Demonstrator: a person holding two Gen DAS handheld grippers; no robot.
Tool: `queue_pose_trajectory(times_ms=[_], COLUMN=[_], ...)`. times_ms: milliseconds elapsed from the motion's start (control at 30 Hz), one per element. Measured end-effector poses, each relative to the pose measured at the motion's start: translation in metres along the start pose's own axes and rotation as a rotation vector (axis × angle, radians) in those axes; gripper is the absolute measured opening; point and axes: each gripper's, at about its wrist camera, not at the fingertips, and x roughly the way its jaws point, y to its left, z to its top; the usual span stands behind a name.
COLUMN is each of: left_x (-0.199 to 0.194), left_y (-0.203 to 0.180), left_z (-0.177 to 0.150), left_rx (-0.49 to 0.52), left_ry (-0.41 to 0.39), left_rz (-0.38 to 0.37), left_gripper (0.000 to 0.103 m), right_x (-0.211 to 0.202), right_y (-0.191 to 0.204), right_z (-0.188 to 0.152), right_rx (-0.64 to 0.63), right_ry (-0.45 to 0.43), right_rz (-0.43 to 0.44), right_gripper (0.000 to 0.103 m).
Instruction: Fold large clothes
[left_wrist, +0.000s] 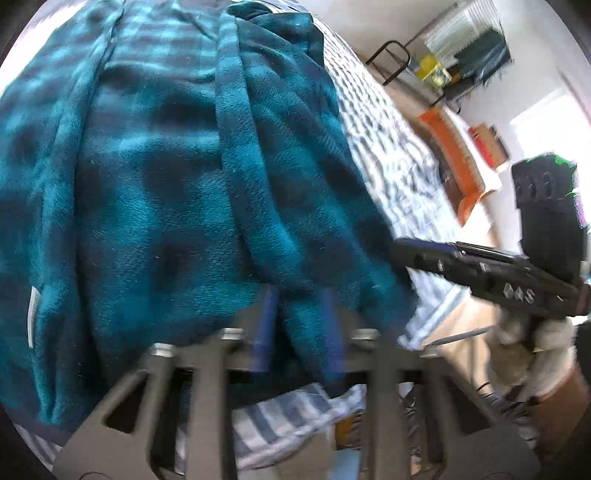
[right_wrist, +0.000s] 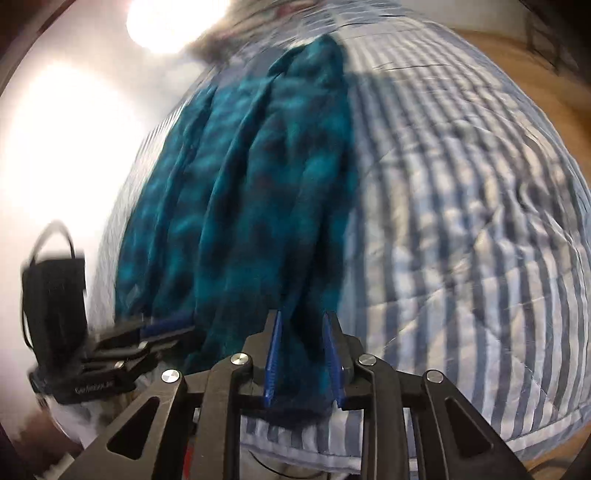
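We clamp the teal fleece garment (left_wrist: 177, 177) at the striped bed's (right_wrist: 461, 221) near edge, left gripper (left_wrist: 299, 325) and right gripper (right_wrist: 303, 350) both shut on fabric; bare quilt lies rightward.

A bed (right_wrist: 461, 229) under a blue-and-white striped quilt stands on a wooden floor (right_wrist: 517, 62) beside pale walls (left_wrist: 388, 22), with bright glare (right_wrist: 162, 22) and an orange cushion (left_wrist: 452, 147) nearby.

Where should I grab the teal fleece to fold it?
Grip the fleece by its near hem, coming from the near bed edge. The hem hangs there in a loose thick fold, and both grippers, left and right, already straddle it.
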Motion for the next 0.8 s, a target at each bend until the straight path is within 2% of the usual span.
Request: queue_pose_trajectory(times_ms=[133,200,267,333,467,533,633,800], left_x=[-0.017,-0.027,-0.033,-0.037,-0.029,-0.025,-0.023,-0.025], left_y=[0.015,0.022,0.024,0.022,0.018,0.015,0.015,0.016], left_z=[-0.003,-0.003,-0.002,-0.003,-0.007,-0.006,-0.007,-0.006], left_rx=[-0.035,-0.047,-0.044,-0.022,-0.005,0.0,0.007,0.011], left_ry=[-0.041,-0.067,-0.085,-0.098,-0.084,-0.071,-0.069,-0.073], left_rz=[0.033,0.034,0.032,0.048,0.054,0.052,0.056,0.05], left_gripper=[0.0,0.0,0.0,0.0,0.0,0.001,0.0,0.0], right_x=[0.006,-0.001,-0.01,-0.013,0.001,0.01,0.024,0.041], right_y=[0.02,0.026,0.017,0.002,-0.027,-0.034,-0.041,-0.025], right_z=[-0.012,-0.01,-0.004,0.005,0.027,0.037,0.049,0.06], right_rx=[-0.012,-0.056,-0.027,0.041,0.173,0.2,0.208,0.153], right_ry=[0.042,0.022,-0.024,-0.052,-0.079,-0.074,-0.051,-0.035], right_rz=[0.188,0.224,0.24,0.223,0.12,0.109,0.113,0.065], right_gripper=[0.024,0.027,0.03,0.034,0.037,0.037,0.039,0.038])
